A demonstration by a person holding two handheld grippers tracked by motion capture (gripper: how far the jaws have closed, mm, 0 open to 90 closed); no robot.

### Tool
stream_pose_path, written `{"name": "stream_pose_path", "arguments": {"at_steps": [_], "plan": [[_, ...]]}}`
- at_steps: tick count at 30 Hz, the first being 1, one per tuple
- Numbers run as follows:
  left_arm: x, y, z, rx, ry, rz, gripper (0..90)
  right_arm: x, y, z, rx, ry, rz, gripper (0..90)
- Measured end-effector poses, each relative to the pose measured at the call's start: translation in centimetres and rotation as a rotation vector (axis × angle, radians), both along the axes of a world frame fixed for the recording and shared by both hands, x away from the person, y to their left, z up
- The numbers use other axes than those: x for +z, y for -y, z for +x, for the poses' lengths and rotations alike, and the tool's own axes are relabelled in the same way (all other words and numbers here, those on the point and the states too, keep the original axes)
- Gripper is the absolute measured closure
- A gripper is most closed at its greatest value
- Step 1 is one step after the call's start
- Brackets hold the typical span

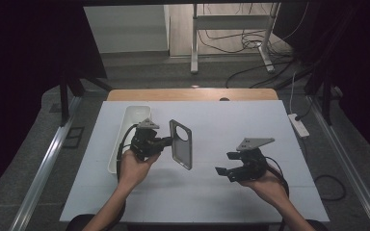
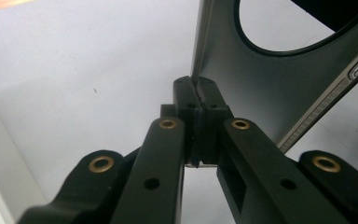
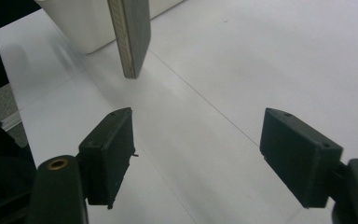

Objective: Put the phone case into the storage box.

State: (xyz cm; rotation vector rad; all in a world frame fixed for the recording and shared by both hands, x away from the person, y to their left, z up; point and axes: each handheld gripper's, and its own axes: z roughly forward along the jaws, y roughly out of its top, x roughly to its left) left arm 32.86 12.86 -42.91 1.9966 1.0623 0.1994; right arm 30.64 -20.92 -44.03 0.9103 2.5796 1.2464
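Left gripper is clamped on the edge of the phone case, a dark grey shell with a big round camera cutout, held clear of the white table at centre-left of the high view, standing roughly upright with the cutout at the top. In the left gripper view the jaws sit pressed together on the case rim, biting only a thin strip of it. Right gripper is at lower right of centre in the high view, well apart from the case, jaws spread with nothing between them; in the right gripper view its pads frame bare table, with the case's lower corner hanging at upper left. Risks: the bite is shallow and on one edge, so the case could pivot or slip out if the left wrist rolls or gets jolted; probably drops flat onto the table. If the right gripper comes in for a handover, its line looks off to one side of the case, so a jaw could knock the free edge and lever it out of the left grip. The white tray sits just beside the left hand, so a swing that way could clip it. Pose: left forearm enters from the bottom, angled up, gripper pointing right across the frame; right hand low, gripper pointing left toward the case.
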Motion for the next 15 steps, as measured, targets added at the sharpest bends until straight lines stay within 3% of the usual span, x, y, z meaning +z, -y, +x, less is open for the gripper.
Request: {"name": "stream_pose_path", "arguments": {"at_steps": [15], "plan": [[0.6, -0.9, 1.0, 0.009, 0.000, 0.003, 89.1, -0.1, 2.6, -0.4, -0.081, 0.013, -0.029, 18.4]]}}
